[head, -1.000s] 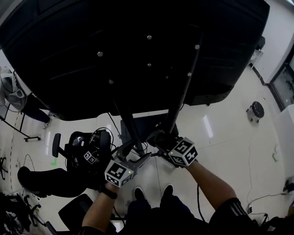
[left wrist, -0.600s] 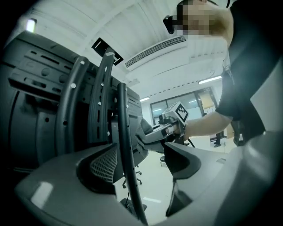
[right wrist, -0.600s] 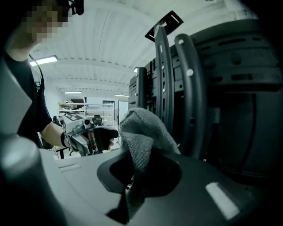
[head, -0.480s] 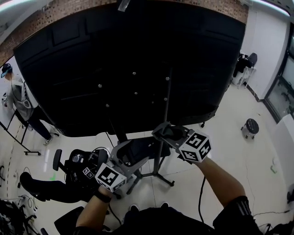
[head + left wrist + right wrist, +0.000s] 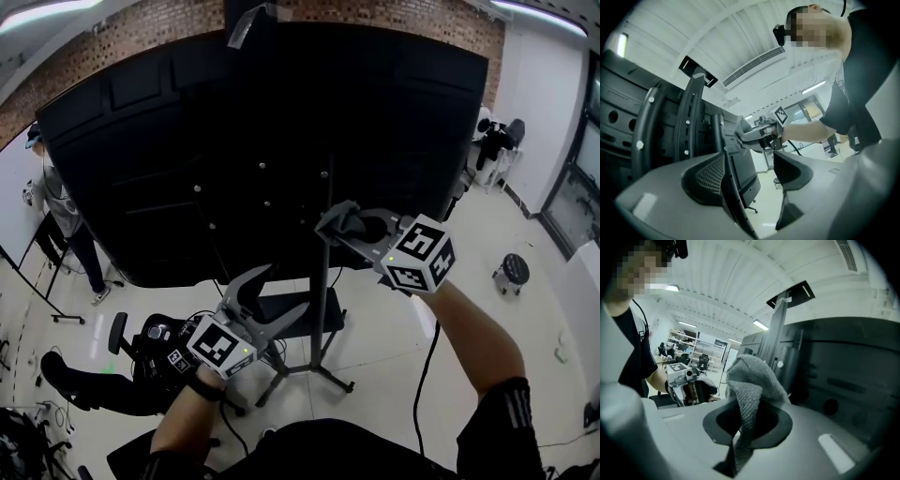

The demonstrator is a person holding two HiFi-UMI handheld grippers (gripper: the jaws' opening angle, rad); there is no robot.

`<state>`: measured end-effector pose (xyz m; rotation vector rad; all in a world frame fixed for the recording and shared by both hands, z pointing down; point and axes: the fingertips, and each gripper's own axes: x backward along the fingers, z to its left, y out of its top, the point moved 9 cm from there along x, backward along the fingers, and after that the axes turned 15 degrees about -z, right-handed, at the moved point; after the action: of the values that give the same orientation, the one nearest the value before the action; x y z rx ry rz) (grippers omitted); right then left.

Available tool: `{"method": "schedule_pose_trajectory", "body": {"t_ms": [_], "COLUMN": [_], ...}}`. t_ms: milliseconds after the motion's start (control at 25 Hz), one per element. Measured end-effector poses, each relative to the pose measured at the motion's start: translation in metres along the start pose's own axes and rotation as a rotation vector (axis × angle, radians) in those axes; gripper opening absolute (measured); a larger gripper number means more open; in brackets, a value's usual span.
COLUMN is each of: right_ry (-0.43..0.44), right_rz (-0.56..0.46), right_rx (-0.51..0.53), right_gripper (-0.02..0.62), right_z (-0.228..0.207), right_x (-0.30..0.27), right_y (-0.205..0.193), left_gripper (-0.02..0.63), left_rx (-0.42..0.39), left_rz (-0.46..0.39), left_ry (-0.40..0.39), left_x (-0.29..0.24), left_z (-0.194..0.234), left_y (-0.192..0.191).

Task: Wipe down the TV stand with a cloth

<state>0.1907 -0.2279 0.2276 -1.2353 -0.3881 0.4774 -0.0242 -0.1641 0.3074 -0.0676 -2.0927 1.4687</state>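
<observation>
The black TV (image 5: 234,141) shows its back on a black stand, whose upright pole (image 5: 324,272) runs down to splayed legs (image 5: 323,375). My right gripper (image 5: 342,225) is shut on a grey cloth (image 5: 750,380) and holds it against the pole, just below the screen's lower edge. Bunched cloth sticks up out of those jaws (image 5: 745,427). Lower left, my left gripper (image 5: 272,298) has its jaws wide and closing. In the left gripper view (image 5: 750,173) a black upright of the stand (image 5: 729,187) passes between them, close to the meshed left pad; I cannot tell if it touches.
A small dark shelf (image 5: 300,305) sits on the stand behind the left gripper. A person (image 5: 56,206) stands at the far left. A black chair and gear (image 5: 159,342) lie on the glossy white floor, a round stool (image 5: 514,270) stands at right, and a cable (image 5: 427,366) hangs under my right arm.
Both grippers have risen along the stand, the right one with the cloth going higher up the pole. The head view has tilted up, so more of the TV back and brick wall shows.
</observation>
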Motion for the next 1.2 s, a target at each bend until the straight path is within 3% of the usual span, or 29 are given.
{"method": "schedule_pose_trajectory", "body": {"t_ms": [240,400,600,1200], "right_ry": [0.007,0.007,0.02,0.05], "right_rz": [-0.019,-0.025,-0.022,0.043], "right_rx": [0.086,0.102,0.103,0.057], "right_gripper": [0.031,0.031,0.031,0.031], "right_z": [-0.029,-0.044,-0.057,-0.075], "right_x": [-0.011,-0.017,-0.021,-0.028], "right_y": [0.043,0.062,0.075,0.046], "left_gripper": [0.351,0.353,0.353,0.353], "left_rx": [-0.035,-0.084,-0.083,-0.053], "left_rz": [-0.056,-0.052,-0.066,-0.017], "left_ry": [-0.014,-0.035,-0.022,0.012], "left_x": [-0.03,-0.045,-0.062,-0.076], "left_z": [0.012,0.016,0.022,0.017], "left_y": [0.033,0.048,0.06,0.028]}}
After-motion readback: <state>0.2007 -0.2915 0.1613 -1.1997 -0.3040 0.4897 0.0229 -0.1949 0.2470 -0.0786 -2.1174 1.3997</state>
